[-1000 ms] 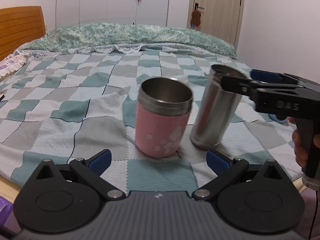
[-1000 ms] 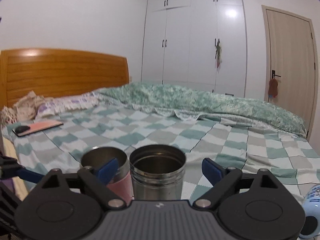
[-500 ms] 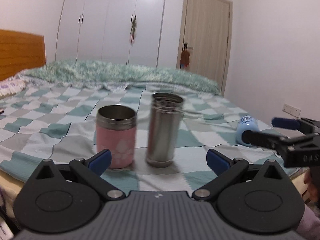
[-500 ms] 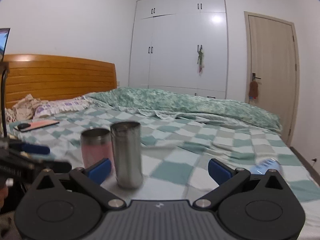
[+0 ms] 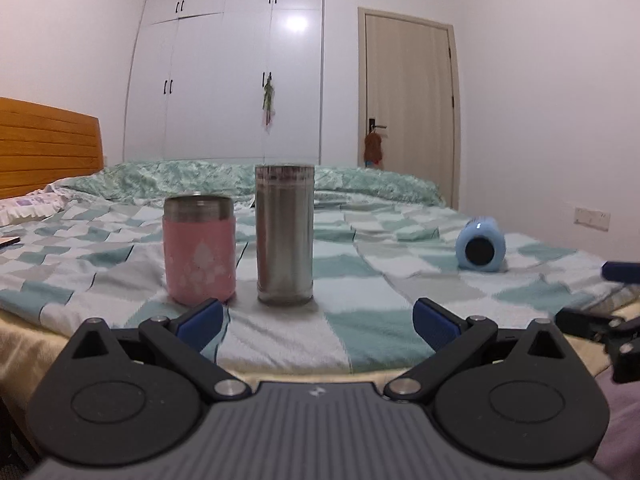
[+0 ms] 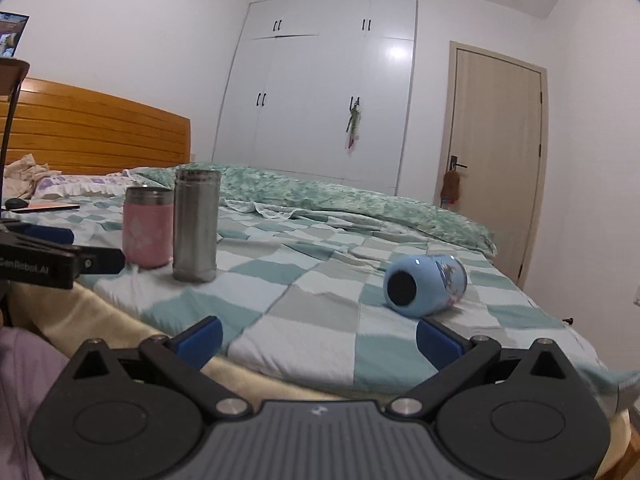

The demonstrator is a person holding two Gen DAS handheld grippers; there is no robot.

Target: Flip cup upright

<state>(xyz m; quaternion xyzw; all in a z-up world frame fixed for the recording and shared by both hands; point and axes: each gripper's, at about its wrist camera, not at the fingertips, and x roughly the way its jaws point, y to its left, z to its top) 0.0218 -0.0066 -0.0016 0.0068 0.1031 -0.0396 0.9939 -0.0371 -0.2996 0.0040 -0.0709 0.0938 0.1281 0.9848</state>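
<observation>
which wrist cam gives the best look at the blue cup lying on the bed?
Right wrist. The blue cup lies on its side on the checkered blanket, large and close to the open right gripper, printed side wall visible. The left wrist view shows it smaller, far right, mostly its dark round end.

My left gripper [image 5: 316,322]: spread wide, empty
Pink cup [image 5: 199,249], steel cup [image 5: 284,235]: upright — near me
Blue cup [image 5: 481,244]: on its side — far right

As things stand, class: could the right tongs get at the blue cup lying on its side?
Probably yes. The right tongs are open, and the blue cup lies just beyond their right finger with only bare bedspread between. The pink cup and steel cup stand well off to the left.
</observation>
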